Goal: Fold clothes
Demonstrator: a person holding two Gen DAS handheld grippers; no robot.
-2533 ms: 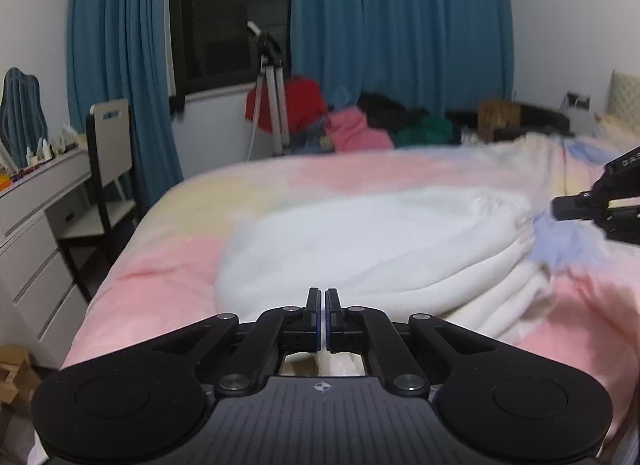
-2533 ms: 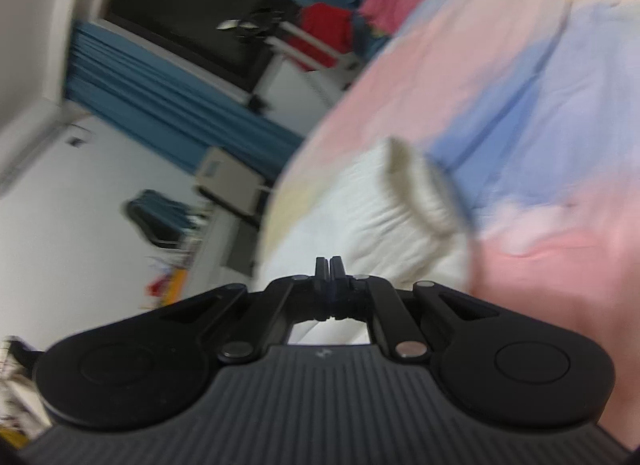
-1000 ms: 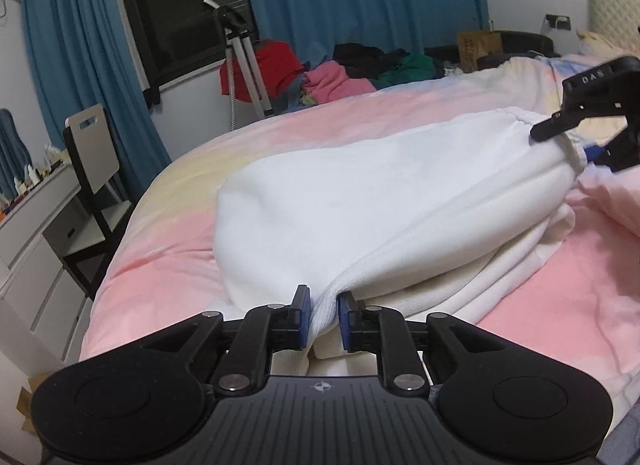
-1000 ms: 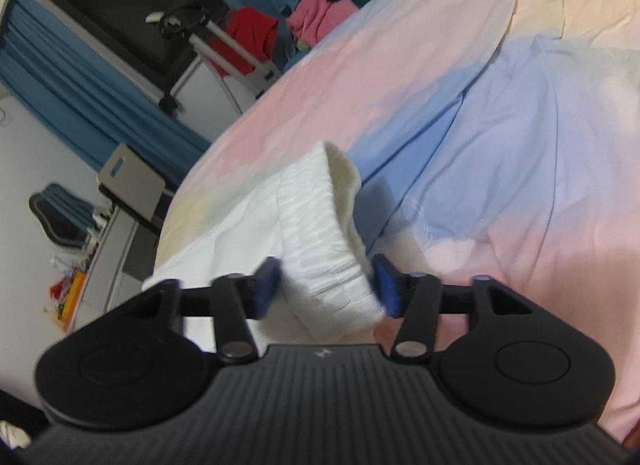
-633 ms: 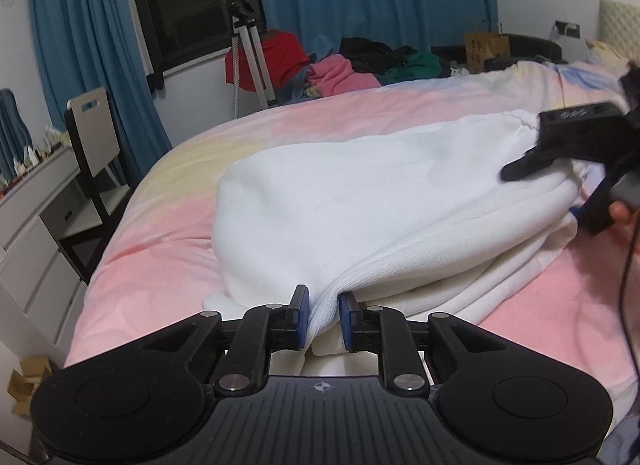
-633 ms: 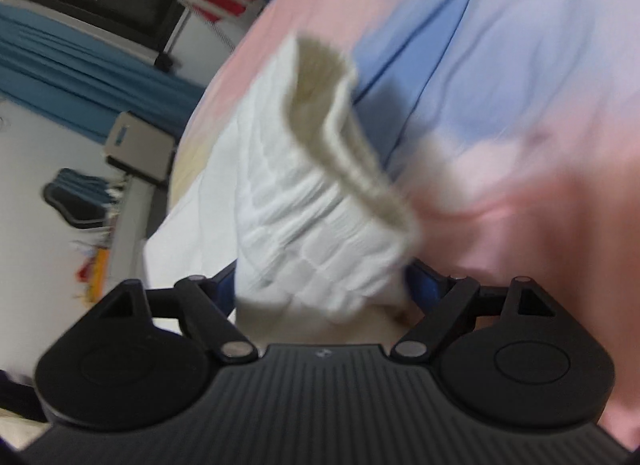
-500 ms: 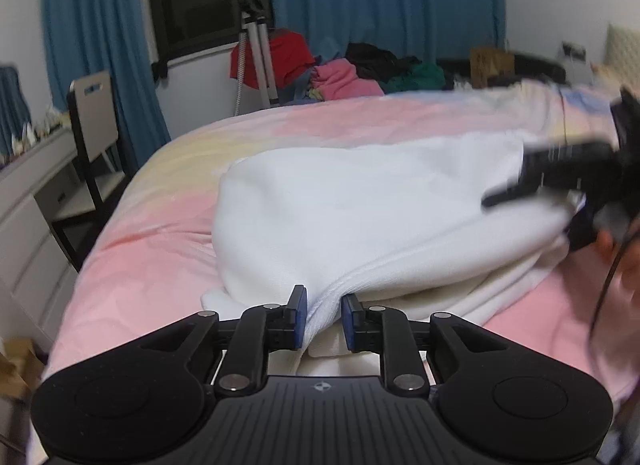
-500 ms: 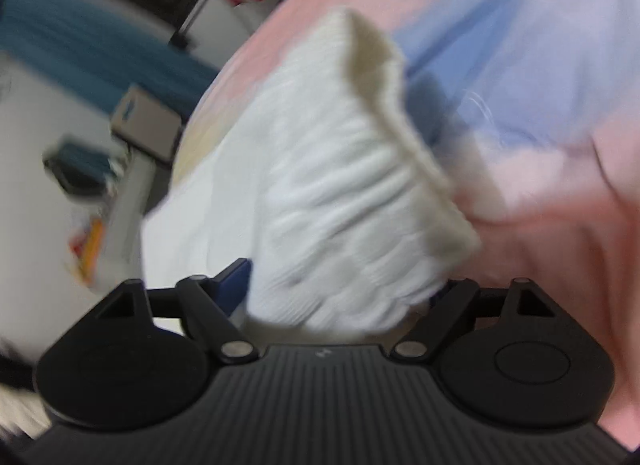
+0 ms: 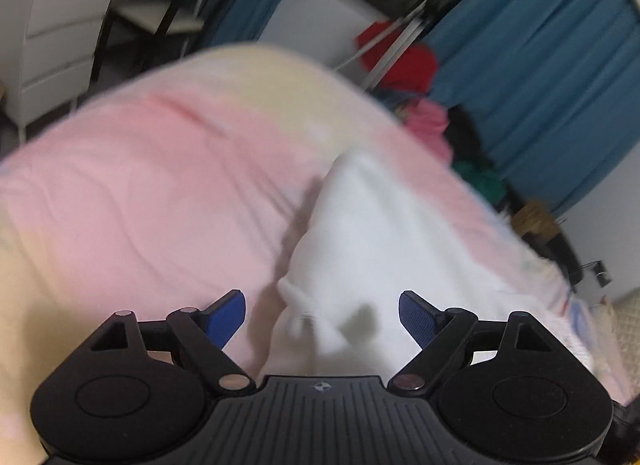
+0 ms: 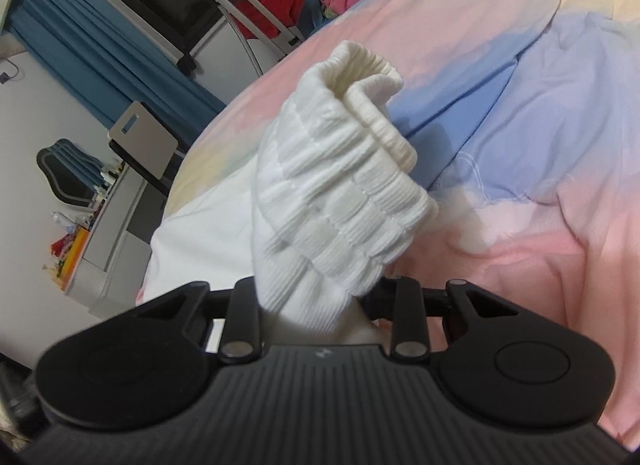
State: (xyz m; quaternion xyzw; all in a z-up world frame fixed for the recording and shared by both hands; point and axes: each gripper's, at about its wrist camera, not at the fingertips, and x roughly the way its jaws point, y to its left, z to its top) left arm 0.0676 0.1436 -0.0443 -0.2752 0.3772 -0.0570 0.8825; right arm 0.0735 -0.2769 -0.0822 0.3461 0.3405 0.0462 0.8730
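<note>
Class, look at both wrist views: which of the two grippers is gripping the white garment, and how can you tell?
The right gripper: its fingers clamp the ribbed waistband of the white garment. The left gripper has its blue pads spread wide, holding nothing.

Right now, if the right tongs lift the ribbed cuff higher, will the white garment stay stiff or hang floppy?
Probably floppy: the ribbed cuff already folds and bunches. The white garment drapes over the bed, so it would likely trail.
</note>
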